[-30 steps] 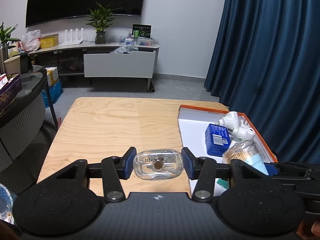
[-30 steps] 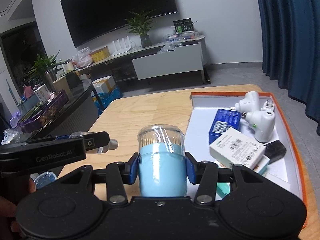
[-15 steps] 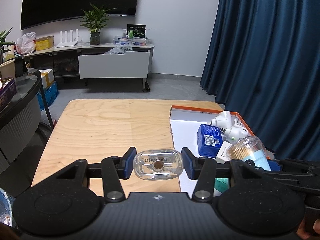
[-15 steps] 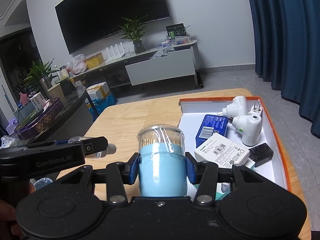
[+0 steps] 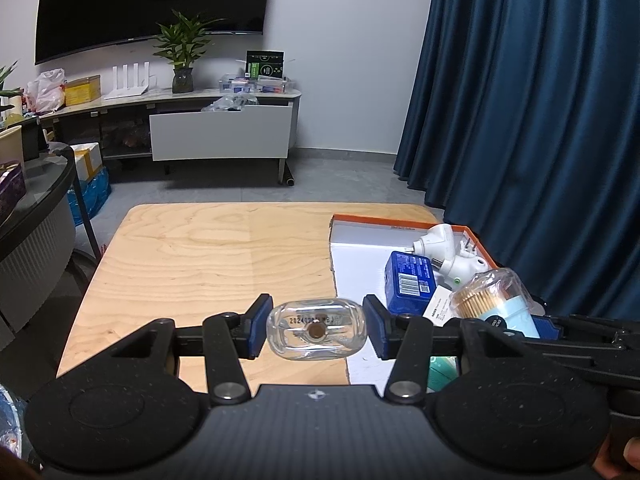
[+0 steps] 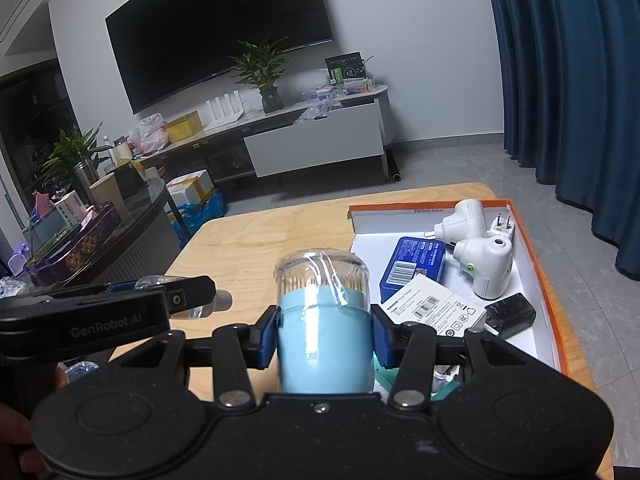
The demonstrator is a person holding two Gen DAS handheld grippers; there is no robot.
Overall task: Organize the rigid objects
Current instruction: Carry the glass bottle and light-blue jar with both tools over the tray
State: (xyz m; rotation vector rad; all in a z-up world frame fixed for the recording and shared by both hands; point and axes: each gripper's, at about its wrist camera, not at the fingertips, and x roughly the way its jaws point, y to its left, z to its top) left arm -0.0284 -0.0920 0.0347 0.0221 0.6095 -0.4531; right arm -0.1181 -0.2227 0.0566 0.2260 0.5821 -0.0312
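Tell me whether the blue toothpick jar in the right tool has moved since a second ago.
Yes. The blue plastic toothpick jar, clamped in the right tool, has drawn back from the orange-rimmed white tray, which has slid up and away in the right wrist view.

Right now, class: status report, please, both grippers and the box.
Left gripper shut on glass bottle. Right gripper shut on toothpick jar. Orange-rimmed box crowded; near corner blocked.

left tongs clamping clear glass bottle above wooden table, orange-rimmed tray right
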